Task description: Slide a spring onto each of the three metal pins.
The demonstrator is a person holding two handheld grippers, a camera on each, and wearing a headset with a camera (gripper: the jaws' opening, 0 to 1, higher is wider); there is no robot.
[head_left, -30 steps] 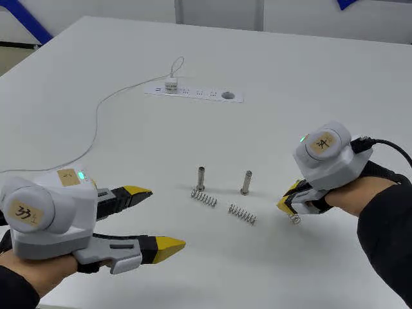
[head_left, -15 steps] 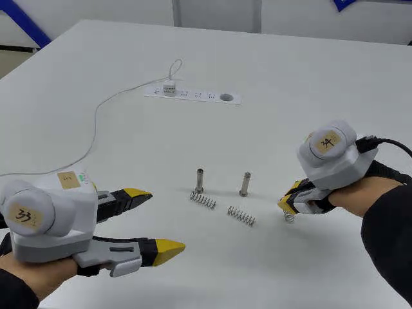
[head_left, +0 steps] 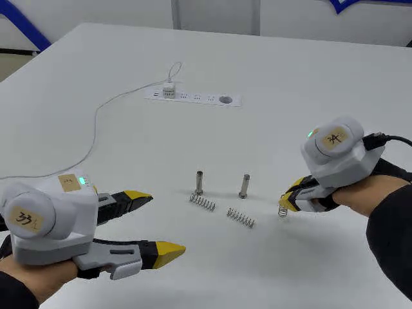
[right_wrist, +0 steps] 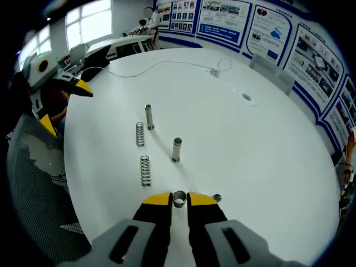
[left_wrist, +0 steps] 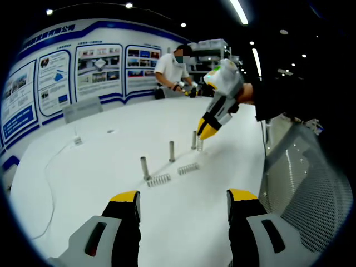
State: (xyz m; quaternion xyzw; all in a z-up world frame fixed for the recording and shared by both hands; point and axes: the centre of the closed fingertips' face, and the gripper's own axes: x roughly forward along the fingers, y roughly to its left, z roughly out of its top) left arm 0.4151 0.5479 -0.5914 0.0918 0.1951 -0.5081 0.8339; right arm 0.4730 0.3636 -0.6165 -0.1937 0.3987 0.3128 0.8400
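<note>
Two metal pins stand upright mid-table. One loose spring lies in front of the left pin, another in front of the right pin. My right gripper is shut on a third spring, seen end-on between the yellow tips. A third pin stands just beside that held spring, and its top sits close to my right gripper's jaw. My left gripper is open and empty at the near left, well apart from the pins.
A white power strip with a plugged-in adapter lies at the back, its cable trailing off to the left edge. A person works at another table far behind. The table's near edge is close below my left gripper.
My right gripper has risen slightly and shifted left with the spring, which now hangs clear of the table. My left gripper has stayed put.
</note>
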